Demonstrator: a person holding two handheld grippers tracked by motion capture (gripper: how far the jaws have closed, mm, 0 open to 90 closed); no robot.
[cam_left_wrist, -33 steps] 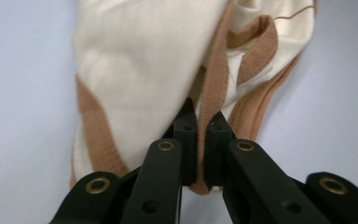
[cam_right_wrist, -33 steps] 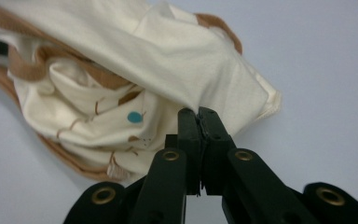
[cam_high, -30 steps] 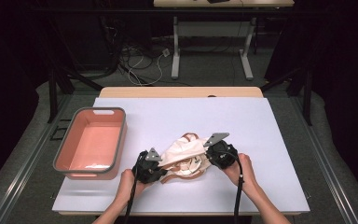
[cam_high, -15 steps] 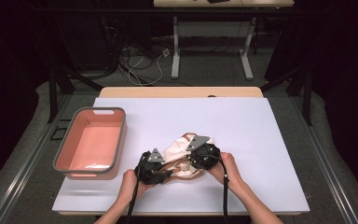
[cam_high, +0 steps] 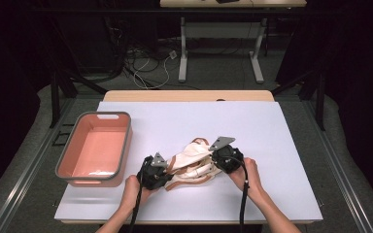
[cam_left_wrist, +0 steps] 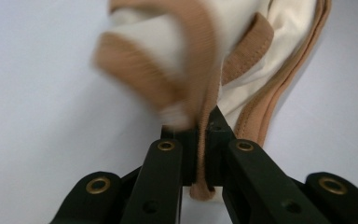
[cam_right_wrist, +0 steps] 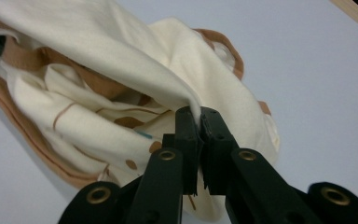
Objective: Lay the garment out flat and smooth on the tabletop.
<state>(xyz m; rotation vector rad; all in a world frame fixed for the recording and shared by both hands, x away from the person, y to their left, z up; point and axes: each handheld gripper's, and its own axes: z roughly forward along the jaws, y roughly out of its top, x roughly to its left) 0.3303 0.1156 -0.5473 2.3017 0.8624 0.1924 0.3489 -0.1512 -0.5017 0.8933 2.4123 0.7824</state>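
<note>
Judging by how little cloth each clenched tool, left tool (cam_left_wrist: 200,135) on the tan trim and right tool (cam_right_wrist: 199,122) on a cream fold, had pinched, the bunched garment (cam_high: 190,164) lying at 6 o'clock on the worktop (cam_high: 272,126) could've slipped free if pulled apart.

White table (cam_high: 272,145), pink tub (cam_high: 94,150) at left, cream garment (cam_high: 192,162) near front

A lab or recording studio — black curtains (cam_high: 9,73) close off the sides, loose cables (cam_high: 148,60) lie on the grey floor (cam_high: 209,73), and a white board (cam_high: 252,126) covers the worktable, with a second desk's legs (cam_high: 221,48) behind it — no household furnishings.
</note>
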